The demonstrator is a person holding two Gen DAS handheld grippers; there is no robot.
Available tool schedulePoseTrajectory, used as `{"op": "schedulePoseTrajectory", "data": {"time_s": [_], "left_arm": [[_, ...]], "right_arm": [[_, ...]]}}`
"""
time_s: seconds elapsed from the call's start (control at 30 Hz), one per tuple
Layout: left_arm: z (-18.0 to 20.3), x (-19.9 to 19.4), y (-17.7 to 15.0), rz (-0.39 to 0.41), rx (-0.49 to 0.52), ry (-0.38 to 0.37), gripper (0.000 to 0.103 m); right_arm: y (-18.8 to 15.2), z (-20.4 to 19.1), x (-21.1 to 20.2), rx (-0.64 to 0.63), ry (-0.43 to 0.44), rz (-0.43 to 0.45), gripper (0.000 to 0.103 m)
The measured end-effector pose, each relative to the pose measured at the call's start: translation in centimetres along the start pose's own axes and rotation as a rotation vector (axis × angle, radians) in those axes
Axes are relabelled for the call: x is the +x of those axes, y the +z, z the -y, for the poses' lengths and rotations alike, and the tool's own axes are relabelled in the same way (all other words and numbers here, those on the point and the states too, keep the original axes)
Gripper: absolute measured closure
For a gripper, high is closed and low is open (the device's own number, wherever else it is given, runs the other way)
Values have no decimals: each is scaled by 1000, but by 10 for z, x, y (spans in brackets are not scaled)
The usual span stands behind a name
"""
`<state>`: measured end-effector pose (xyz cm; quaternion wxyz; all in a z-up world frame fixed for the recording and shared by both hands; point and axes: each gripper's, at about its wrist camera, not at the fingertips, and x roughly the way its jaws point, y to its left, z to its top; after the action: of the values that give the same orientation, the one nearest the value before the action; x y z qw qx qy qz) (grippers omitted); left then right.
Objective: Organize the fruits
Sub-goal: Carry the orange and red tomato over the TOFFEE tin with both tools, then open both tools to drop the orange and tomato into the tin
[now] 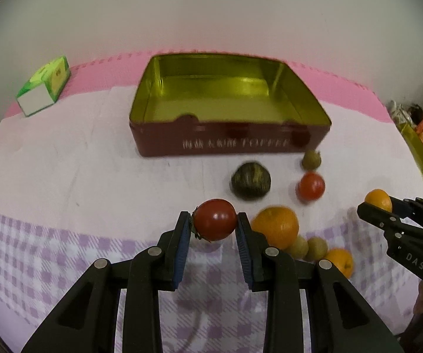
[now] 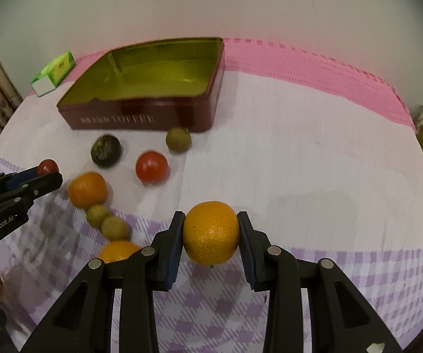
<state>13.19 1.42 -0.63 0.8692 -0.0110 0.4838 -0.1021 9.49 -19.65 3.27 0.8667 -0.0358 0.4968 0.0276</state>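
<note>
The left claw [image 1: 214,220] pinches a small round red tomato [image 1: 215,220]; the right claw [image 2: 211,232] grips a round orange mandarin [image 2: 211,233]. Both are held above the counter [image 2: 299,161], with the open, empty maroon toffee tin with its gold lining [image 1: 229,138] ahead, more squarely before the left claw. Other fruits lie loose just short of the tin.
</note>
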Motion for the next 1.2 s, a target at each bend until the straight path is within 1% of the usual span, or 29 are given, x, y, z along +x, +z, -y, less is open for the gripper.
{"op": "schedulePoseTrajectory", "data": {"time_s": [0.3,0.47,0.63,0.87,1.2], "left_arm": [[-14,-3,45,58,-7,7,71],[-20,5,71,62,-22,17,71],[-25,19,92,58,-21,27,71],[-30,43,101,12,-36,30,71],[-23,64,102,-22,-19,26,71]], "right_arm": [[52,-13,-8,-37,16,56,70],[78,-25,-4,-65,29,79,70],[106,-39,12,-94,48,86,70],[124,-48,38,-110,75,53,70],[128,-49,59,-111,81,13,70]]}}
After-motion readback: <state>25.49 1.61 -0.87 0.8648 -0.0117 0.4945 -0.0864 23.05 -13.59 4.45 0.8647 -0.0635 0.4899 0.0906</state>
